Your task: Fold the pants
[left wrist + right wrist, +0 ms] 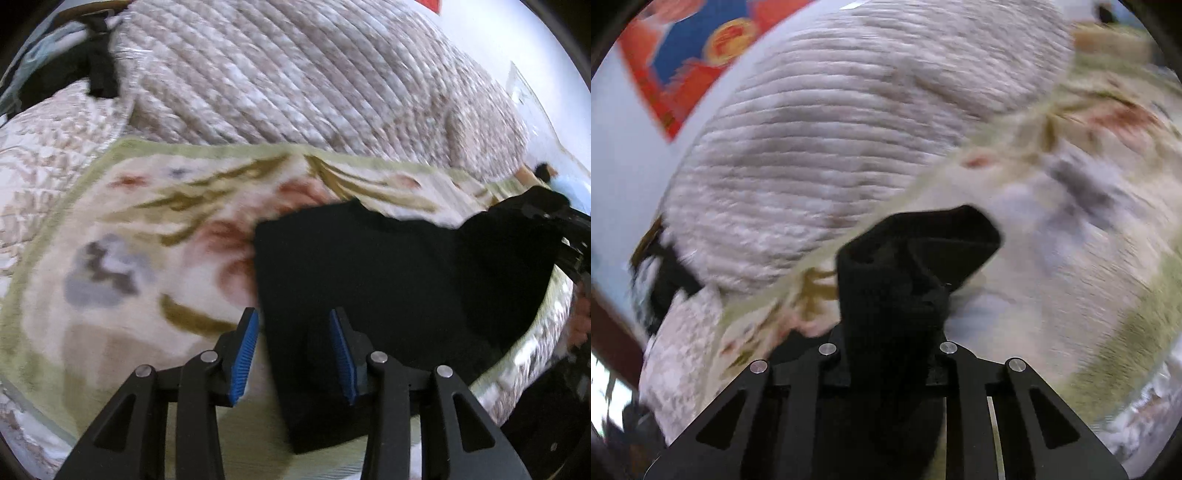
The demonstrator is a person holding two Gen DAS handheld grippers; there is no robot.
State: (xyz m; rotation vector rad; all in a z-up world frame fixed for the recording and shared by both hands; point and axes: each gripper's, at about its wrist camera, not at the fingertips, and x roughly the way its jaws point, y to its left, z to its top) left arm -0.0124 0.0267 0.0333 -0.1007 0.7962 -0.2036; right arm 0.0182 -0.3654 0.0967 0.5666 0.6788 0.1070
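The black pants (388,280) lie on a floral blanket (122,258) on the bed. My left gripper (293,325) is open, its blue pads (245,354) astride the pants' near left edge, low over the cloth. My right gripper (892,332) is shut on a bunched end of the black pants (905,266), lifted above the blanket (1052,258); its pads are hidden by the cloth. The right gripper shows at the right edge of the left wrist view (569,236), holding the pants' far end up.
A quilted beige comforter (295,74) is heaped behind the blanket. Dark clothing (74,74) lies at the far left. A red and blue poster (701,48) hangs on the wall. The bed's edge (517,369) runs at the right.
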